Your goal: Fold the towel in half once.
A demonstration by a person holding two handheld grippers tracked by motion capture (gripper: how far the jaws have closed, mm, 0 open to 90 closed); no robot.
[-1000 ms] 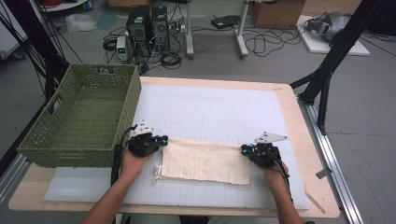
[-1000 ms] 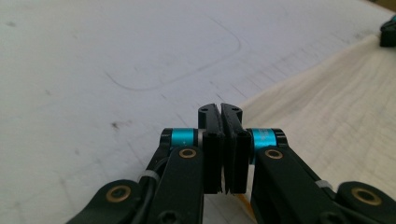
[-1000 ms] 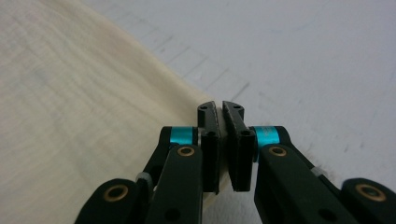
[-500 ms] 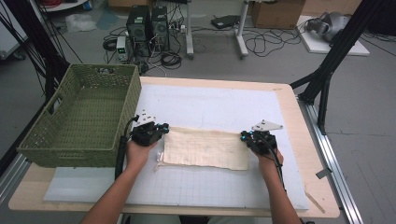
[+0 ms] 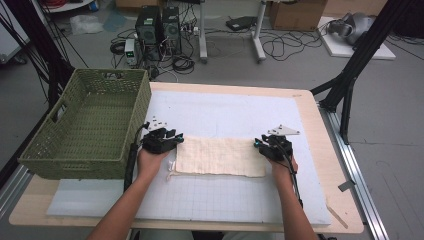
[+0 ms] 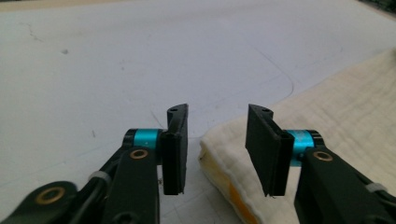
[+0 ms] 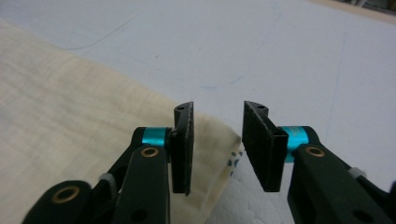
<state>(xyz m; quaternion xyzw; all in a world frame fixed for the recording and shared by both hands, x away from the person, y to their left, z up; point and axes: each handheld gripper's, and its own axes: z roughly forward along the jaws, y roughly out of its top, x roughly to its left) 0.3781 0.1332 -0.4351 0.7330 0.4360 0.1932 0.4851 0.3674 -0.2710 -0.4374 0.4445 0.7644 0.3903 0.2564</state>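
A green woven basket (image 5: 85, 125) is set at the far left, well apart from the cloth (image 5: 220, 156), its open top left free, probably so that the finished piece can be dropped in. Just right of the basket, the left gripper (image 5: 174, 140) is held at the cloth's left end, near the far corner. In the left gripper view its jaws are seen spread, with the thick folded edge of the cloth (image 6: 224, 163) lying between and beneath them; nothing is pinched, and the tips appear to be lined up on the corner so that all layers can be caught at once. The cloth itself, a cream rectangle folded into a long band, is laid flat on the white mat (image 5: 225, 200) in the middle of the table, its length running from one gripper to the other, a placement that lets both ends be reached together. At the cloth's right end the right gripper (image 5: 258, 143) is held in mirror position. In the right gripper view its jaws are likewise parted, the cloth's corner (image 7: 219, 140) sitting under the left jaw and partly in the gap, ungripped. The matched stance is judged to serve a two-handed lift or a further fold.
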